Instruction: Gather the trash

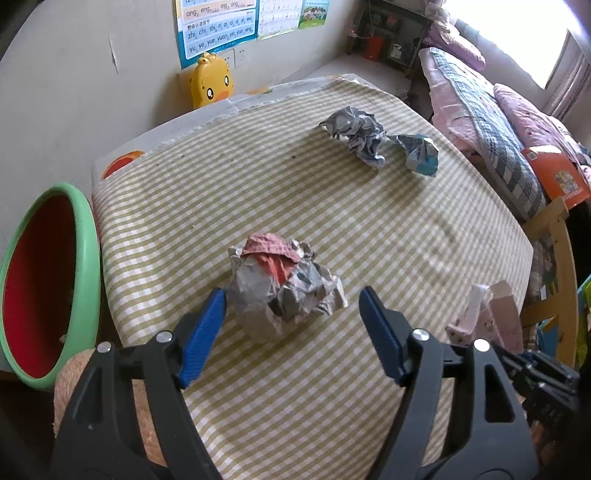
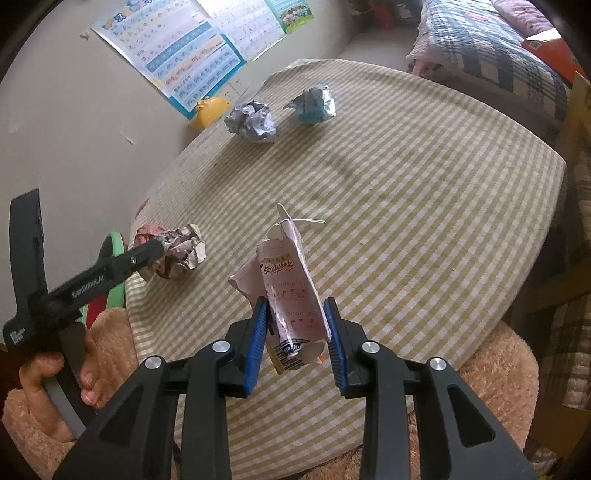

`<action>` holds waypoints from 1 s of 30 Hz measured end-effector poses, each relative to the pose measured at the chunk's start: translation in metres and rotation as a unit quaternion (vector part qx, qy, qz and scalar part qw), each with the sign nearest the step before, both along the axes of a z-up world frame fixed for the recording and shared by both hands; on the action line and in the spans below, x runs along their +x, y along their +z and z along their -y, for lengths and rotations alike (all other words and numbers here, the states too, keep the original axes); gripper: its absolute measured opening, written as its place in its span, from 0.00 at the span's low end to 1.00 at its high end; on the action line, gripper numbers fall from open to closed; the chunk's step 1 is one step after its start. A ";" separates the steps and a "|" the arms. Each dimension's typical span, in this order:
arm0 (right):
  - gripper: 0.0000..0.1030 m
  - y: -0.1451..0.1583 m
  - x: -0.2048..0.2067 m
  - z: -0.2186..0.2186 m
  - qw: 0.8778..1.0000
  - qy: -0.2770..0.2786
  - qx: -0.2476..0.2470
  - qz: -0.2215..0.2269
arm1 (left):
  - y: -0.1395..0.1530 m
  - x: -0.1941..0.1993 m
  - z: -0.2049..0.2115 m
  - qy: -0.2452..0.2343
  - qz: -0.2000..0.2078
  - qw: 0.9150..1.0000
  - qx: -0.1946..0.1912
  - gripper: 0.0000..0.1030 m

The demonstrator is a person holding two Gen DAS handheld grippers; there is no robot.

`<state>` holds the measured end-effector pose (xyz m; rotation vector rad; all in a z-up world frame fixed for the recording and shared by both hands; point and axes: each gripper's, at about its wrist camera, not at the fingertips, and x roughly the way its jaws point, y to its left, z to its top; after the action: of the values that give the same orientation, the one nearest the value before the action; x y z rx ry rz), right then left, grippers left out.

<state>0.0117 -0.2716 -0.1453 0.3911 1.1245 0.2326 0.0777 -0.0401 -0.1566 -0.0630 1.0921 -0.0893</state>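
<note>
Three paper wads (image 1: 284, 288) loose; left gripper (image 1: 291, 295) agape, right gripper (image 2: 295, 306) clamping one carton (image 2: 291, 295).

Two wrist fisheyes, both angled steeply down over the same checked tablecloth (image 1: 369, 229).

The left wrist view looks along its blue fingers (image 1: 205, 325) from the near table edge, close over the red-and-grey paper ball (image 1: 284, 288), with the wall posters (image 1: 218, 26) ahead. The right wrist view sits further right, equally close, facing the same wall. Both share the paper ball (image 2: 177, 253), the grey paper wad (image 1: 356, 134), the blue-silver wrapper (image 1: 421, 153) and the green-rimmed bin (image 1: 48, 288).
</note>
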 end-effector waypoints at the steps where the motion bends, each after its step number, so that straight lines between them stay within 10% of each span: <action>1: 0.28 0.000 0.000 0.000 1.000 -0.001 0.000 0.000 | -0.002 0.001 -0.001 0.001 -0.005 1.000 0.001 0.69; 8: 0.29 0.005 0.000 -0.006 1.000 -0.001 -0.002 0.002 | -0.014 0.018 0.005 0.000 -0.018 1.000 0.011 0.69; 14: 0.29 0.013 -0.003 -0.011 1.000 0.003 -0.006 0.010 | -0.017 0.019 0.005 -0.006 -0.026 1.000 -0.002 0.40; 30: 0.29 0.071 0.003 -0.051 0.996 0.034 -0.037 0.078 | 0.060 -0.036 -0.026 -0.002 0.075 0.997 -0.038 0.39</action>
<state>0.0152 -0.2202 -0.0740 0.2650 0.9915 0.2762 0.0416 -0.0138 -0.0970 -0.1195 0.9397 -0.1372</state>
